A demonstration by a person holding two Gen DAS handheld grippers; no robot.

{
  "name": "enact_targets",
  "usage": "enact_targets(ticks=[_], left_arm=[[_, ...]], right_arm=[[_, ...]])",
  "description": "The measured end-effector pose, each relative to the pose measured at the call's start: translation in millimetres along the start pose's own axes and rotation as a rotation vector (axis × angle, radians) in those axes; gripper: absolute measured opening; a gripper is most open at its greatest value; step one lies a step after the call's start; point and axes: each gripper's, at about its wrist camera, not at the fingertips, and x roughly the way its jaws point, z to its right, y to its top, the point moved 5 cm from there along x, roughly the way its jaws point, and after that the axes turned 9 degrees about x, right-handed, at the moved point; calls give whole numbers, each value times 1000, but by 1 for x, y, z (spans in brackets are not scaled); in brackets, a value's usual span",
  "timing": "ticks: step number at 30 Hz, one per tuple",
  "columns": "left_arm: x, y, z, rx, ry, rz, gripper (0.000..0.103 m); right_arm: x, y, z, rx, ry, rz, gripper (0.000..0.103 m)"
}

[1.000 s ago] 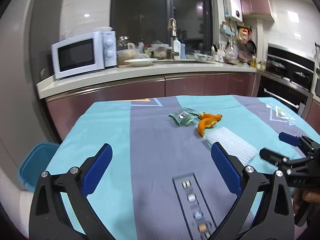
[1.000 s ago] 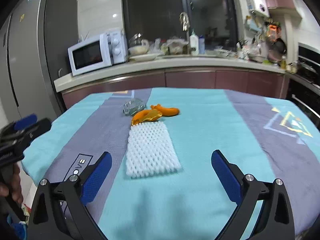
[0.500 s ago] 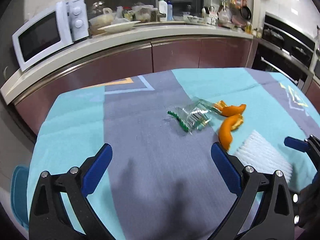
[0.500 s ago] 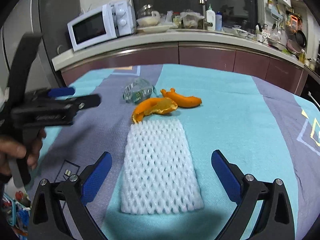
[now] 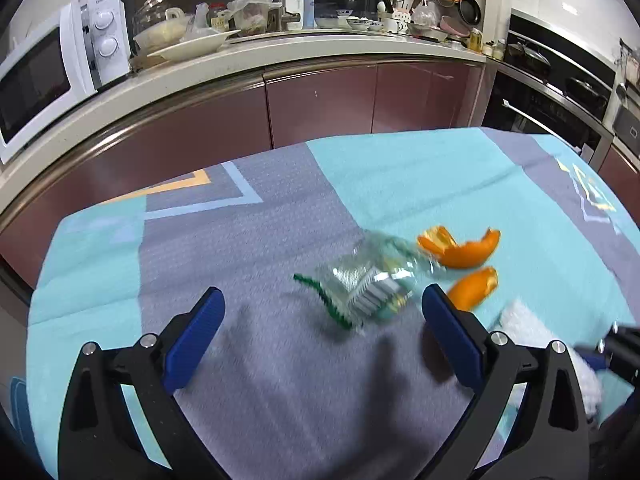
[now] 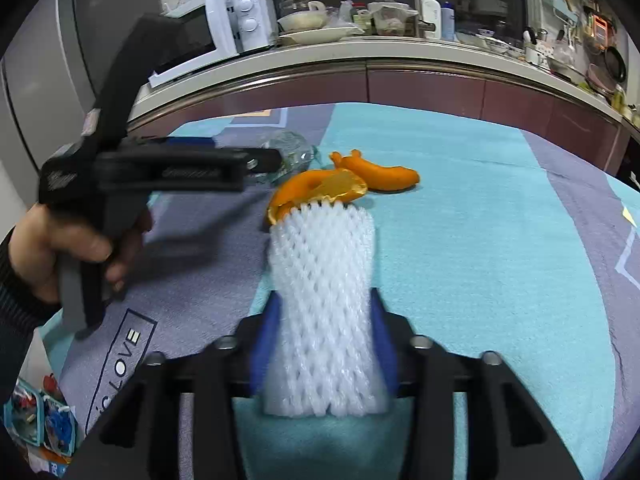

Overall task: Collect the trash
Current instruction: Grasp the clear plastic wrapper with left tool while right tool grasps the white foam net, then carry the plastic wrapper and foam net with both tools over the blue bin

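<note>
On the teal and grey tablecloth (image 5: 420, 184) lie a clear plastic wrapper (image 5: 372, 284), two orange peels (image 5: 460, 248) and a white foam net (image 6: 324, 280). My left gripper (image 5: 320, 320) is open just short of the wrapper, which sits ahead between its blue fingers (image 5: 196, 332). My right gripper (image 6: 324, 324) is closing on the near end of the foam net, and both blue pads (image 6: 266, 332) squeeze its sides. In the right wrist view the peels (image 6: 320, 186) touch the net's far end. There the left gripper (image 6: 260, 160), held by a hand (image 6: 60, 248), hides part of the wrapper (image 6: 292, 148).
Behind the table runs a kitchen counter (image 5: 320, 52) with a microwave (image 5: 48, 80), dishes and bottles; an oven (image 5: 560, 96) stands at the right. A blue bin with trash (image 6: 28, 412) sits on the floor off the table's near left corner.
My left gripper moved forward and down toward the wrapper, staying open. My right gripper's jaws went from wide open to closed around the foam net, which is now pinched narrower.
</note>
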Motion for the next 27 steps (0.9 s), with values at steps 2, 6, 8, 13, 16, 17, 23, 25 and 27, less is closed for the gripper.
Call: enact_targets(ticks=[2, 6, 8, 13, 16, 17, 23, 25, 27], left_arm=[[10, 5, -1, -17, -30, -12, 91], [26, 7, 1, -34, -77, -42, 71], [30, 7, 4, -36, -89, -52, 59], [27, 6, 3, -59, -98, -39, 23], [19, 3, 5, -62, -89, -20, 17], [15, 1, 6, -61, -82, -14, 15], [-31, -13, 1, -71, -30, 63, 11], [-54, -20, 0, -76, -11, 95, 11], [-76, -30, -1, -78, 9, 120, 11]], right_arm=[[0, 0, 1, 5, 4, 0, 29], [-2, -1, 3, 20, 28, 1, 23], [-2, -1, 3, 22, 38, 0, 23], [-3, 0, 2, 32, 63, 2, 22], [-4, 0, 1, 34, 73, 10, 21], [-5, 0, 1, 34, 73, 14, 21], [-12, 1, 4, 39, 81, 47, 20], [-13, 1, 4, 41, 81, 57, 20], [-16, 1, 4, 40, 76, 72, 20]])
